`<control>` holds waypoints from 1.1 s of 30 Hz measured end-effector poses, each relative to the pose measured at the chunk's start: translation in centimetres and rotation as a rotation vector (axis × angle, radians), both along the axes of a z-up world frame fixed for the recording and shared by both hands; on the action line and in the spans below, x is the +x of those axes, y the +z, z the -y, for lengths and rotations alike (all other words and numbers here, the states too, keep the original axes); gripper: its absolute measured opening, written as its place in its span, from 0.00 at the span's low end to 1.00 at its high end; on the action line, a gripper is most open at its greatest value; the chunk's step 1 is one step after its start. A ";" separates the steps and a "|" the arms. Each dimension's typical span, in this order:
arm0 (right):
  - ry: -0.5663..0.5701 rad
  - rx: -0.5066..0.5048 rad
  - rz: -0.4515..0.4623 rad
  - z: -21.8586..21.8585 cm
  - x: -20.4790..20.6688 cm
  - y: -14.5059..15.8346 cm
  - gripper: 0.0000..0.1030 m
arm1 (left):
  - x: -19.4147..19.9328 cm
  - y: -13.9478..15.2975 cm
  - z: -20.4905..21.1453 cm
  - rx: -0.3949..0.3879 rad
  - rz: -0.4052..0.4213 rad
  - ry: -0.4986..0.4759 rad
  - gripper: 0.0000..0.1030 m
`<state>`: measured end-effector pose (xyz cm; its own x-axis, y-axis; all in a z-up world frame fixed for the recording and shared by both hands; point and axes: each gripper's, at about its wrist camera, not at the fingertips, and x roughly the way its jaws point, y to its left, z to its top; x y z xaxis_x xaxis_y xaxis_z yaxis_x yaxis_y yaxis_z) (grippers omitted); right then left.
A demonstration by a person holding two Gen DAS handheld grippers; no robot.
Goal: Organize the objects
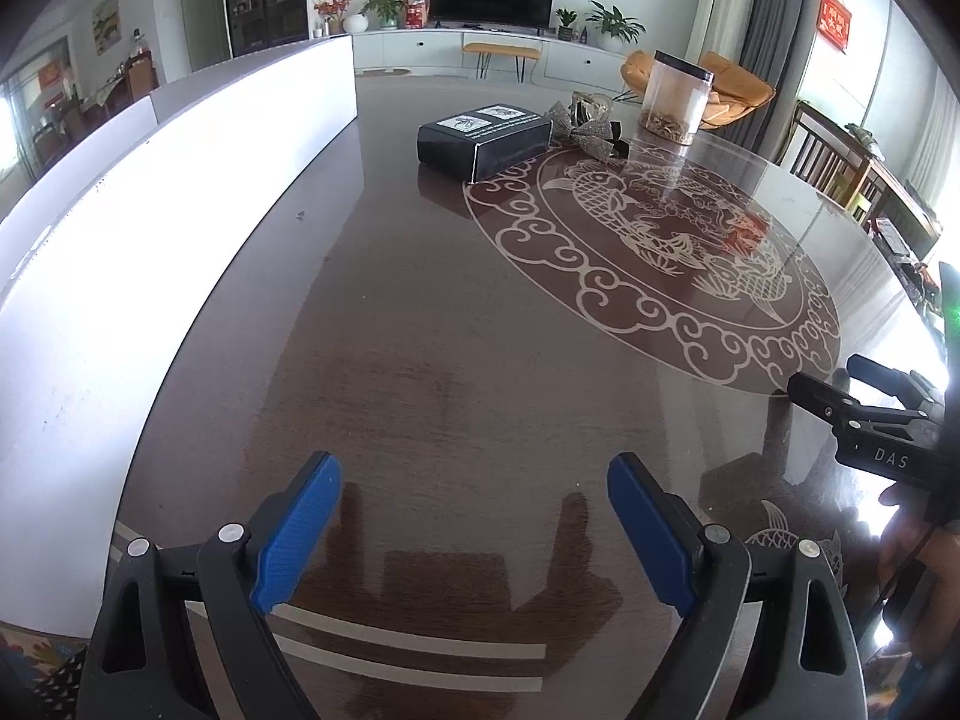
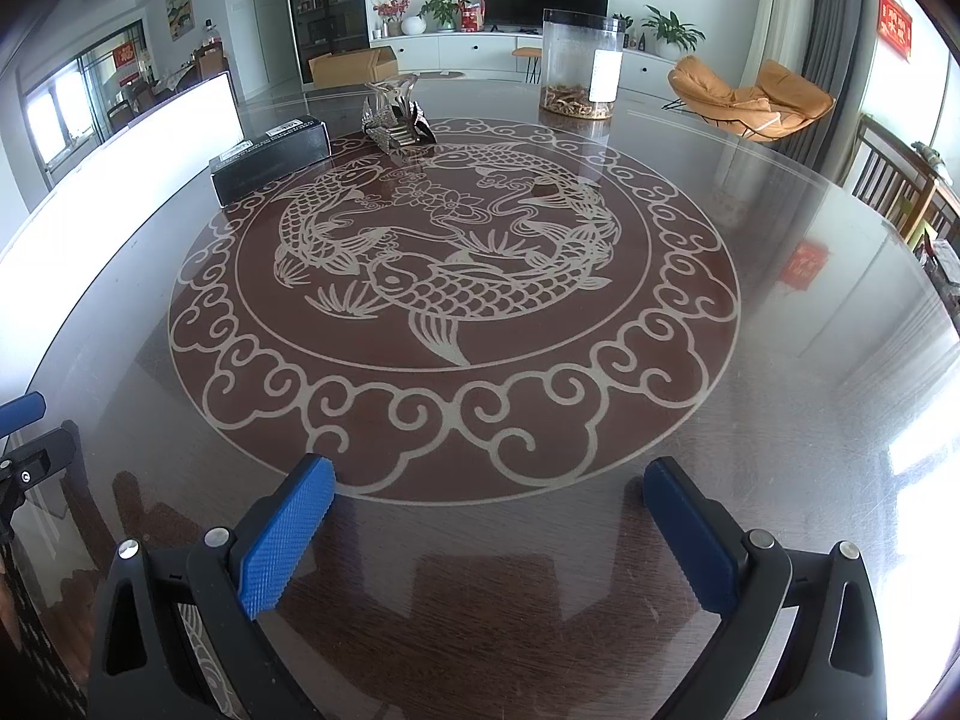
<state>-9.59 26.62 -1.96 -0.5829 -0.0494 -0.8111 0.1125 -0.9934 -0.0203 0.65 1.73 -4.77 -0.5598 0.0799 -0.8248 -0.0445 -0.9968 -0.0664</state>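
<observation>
Left hand-held gripper (image 1: 474, 531), blue ribbed pads on black arms, sits nearest the lens: jaws spread wide, nothing between them, only bare bench under the gap. Right hand-held gripper (image 2: 489, 534), same build, also gaping and empty.

Both hover low over the near edge of the dark brown glossy bench (image 1: 420, 360), which carries a pale inlaid koi-and-cloud medallion (image 2: 456, 276). Glare and reflections wash out much of the surface.

Task items all sit at the far side, well apart from both tools:
- Black rectangular cardboard box with white printed labels (image 2: 270, 159), lying flat at the medallion's far-left rim. Label text unreadable.
- Small clear glass piece with a silvery glitter bow (image 2: 396, 120), just beside the box on its right. Shape is hard to resolve; the bow hides its base in the left view.
- Tall clear plastic cylinder jar with black lid (image 2: 579, 63), upright, further right, brownish bits in the bottom. Contents unidentifiable.

Long white glossy panel (image 1: 150, 228) runs along the bench's left side, overexposed, no detail.
</observation>
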 end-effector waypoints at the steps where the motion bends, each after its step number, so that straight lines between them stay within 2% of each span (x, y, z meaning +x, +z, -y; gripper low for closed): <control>1: 0.000 0.000 0.000 0.0 0.0 0.0 1.00 | 0.0 0.0 0.0 -0.002 0.001 -0.001 0.88; 33: 0.000 -0.001 0.000 0.0 0.0 0.0 1.00 | -0.1 -0.3 -0.4 -0.005 0.011 -0.005 0.88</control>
